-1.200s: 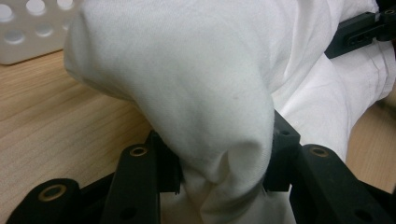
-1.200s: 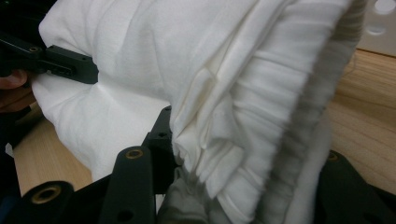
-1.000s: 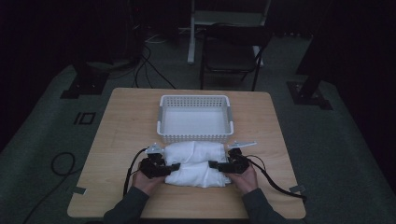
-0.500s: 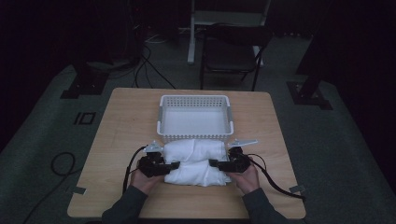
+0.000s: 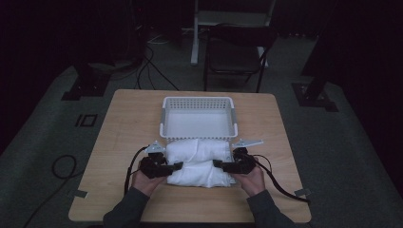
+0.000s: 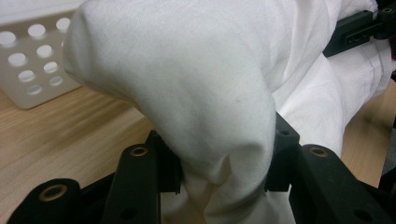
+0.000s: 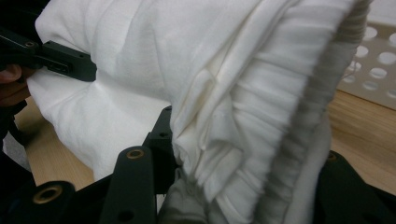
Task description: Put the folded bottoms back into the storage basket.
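**Folded white cloth held at both ends, just before the basket**

We hold the folded white garment [image 5: 198, 161] at its two short ends, one gripper at each end, and this is why it keeps its folded shape. The left gripper [image 5: 177, 166] is clamped on the thick end of the bundle; in the left gripper view the cloth [image 6: 196, 93] bulges up out of the black jaws, which press it on both sides. The right gripper [image 5: 217, 164] is clamped on the opposite end, where we see gathered folds and a grey ribbed band [image 7: 308, 121] between its jaws.

Our landmark is the white basket [image 5: 164, 118]. The garment lies on the tabletop [image 5: 123, 123] directly on the near side of the basket, and its far edge is touching or almost touching the near wall; we cannot tell which. The long side of the bundle runs parallel to that wall.

We judge that this placing is for a lift: with both ends pinched, the bundle can go up and over the near wall into the basket without opening.
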The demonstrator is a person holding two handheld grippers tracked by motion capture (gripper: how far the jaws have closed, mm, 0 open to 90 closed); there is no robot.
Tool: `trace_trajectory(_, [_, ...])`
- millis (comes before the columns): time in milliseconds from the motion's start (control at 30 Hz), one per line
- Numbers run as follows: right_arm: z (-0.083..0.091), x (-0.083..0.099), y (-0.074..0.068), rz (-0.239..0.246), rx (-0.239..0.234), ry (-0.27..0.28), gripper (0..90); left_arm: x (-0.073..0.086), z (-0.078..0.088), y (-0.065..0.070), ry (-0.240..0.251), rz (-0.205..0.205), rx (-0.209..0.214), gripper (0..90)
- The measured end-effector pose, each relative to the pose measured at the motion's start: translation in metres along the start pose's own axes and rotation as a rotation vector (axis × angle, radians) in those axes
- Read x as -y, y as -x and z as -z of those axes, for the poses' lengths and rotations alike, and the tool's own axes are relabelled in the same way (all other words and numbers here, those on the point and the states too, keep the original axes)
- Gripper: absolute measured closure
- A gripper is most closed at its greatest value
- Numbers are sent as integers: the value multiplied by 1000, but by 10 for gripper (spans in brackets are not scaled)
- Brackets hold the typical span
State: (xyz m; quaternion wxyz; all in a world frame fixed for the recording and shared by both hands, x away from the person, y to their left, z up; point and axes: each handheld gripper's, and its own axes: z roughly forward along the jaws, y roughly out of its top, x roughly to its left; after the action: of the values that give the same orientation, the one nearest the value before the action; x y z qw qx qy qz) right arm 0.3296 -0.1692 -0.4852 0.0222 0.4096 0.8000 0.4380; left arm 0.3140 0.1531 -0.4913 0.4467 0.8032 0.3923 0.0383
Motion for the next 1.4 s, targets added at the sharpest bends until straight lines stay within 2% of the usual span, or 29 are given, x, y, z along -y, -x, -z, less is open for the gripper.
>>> trace_trajectory(867, [12, -15, -5, 10, -5, 18, 547, -15, 12, 3, 23, -12, 2, 581])
trace_trajectory(1400, [15, -31, -4, 32, 1, 48, 547, -33, 21, 1, 40, -40, -15, 582])
